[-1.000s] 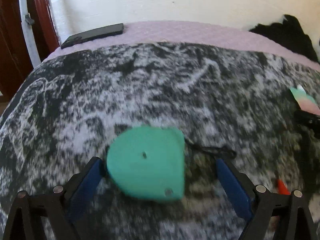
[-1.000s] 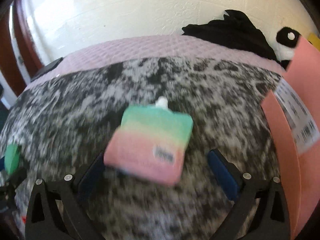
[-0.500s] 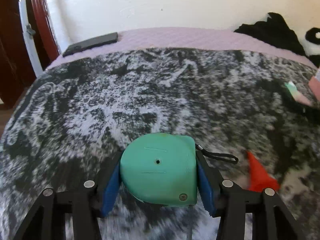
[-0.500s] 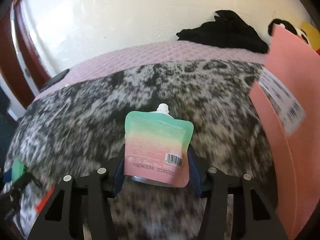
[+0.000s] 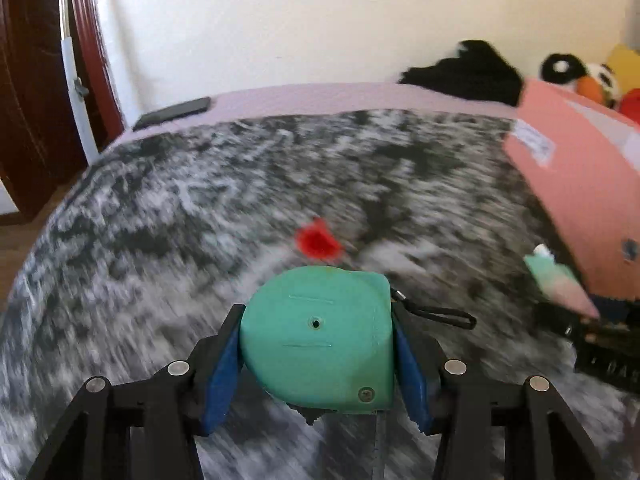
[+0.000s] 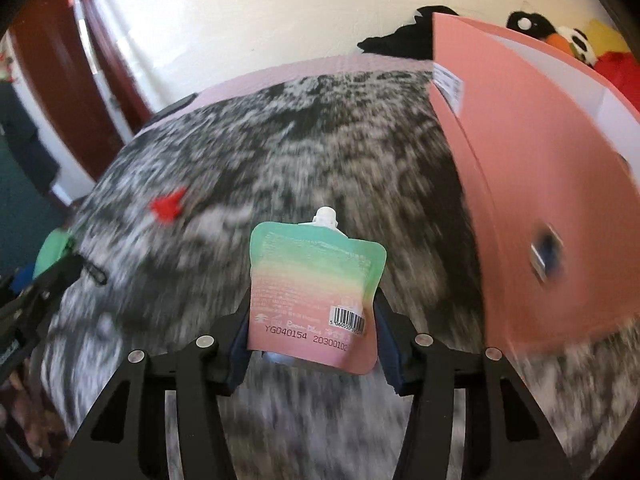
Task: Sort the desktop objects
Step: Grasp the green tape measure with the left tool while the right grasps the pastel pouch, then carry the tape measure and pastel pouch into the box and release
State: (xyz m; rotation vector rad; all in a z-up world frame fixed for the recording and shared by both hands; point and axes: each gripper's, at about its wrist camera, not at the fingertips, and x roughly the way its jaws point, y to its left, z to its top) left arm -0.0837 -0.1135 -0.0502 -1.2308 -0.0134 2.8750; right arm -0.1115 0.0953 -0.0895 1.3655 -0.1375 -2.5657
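Nearest in the left wrist view: left gripper [image 5: 316, 364] clamped on a green tape measure [image 5: 320, 336], blue pads [image 5: 218, 376] pressing both flat sides, black wrist loop [image 5: 440, 316] dangling off its right edge. It looks lifted clear of the speckled black-and-white blanket [image 5: 160, 240].

Right wrist view, same story: right gripper [image 6: 312, 352] closed on a pastel spout pouch [image 6: 314, 292], pads on its lower edges, white cap [image 6: 326, 216] pointing away, barcode facing the camera. Pouch is off the blanket too.

Further out, a small red object [image 6: 168, 204] lies on the blanket between the two grippers' paths, blurred, can't tell what it is. To the right stands an open pink box [image 6: 540, 200] with a white label [image 6: 448, 84] on its near corner and a dark mark on the side wall; the pouch is near its wall, not over it yet.

Far: pink quilted cover [image 5: 312, 96], a dark flat device [image 5: 172, 114] near its left edge, black fabric [image 5: 468, 72] and plush toys [image 6: 560, 36] against the wall, door frame [image 5: 36, 80] left.

Step in hand, my read: carrying both items toward the box. To do it well: keep both grips firm, bring each item up above the rim before crossing the wall, let one hand go in first so the grippers don't collide, watch the dangling loop doesn't snag the rim. The pouch is soft, so a hard squeeze near the cap could deform it. Release low inside.
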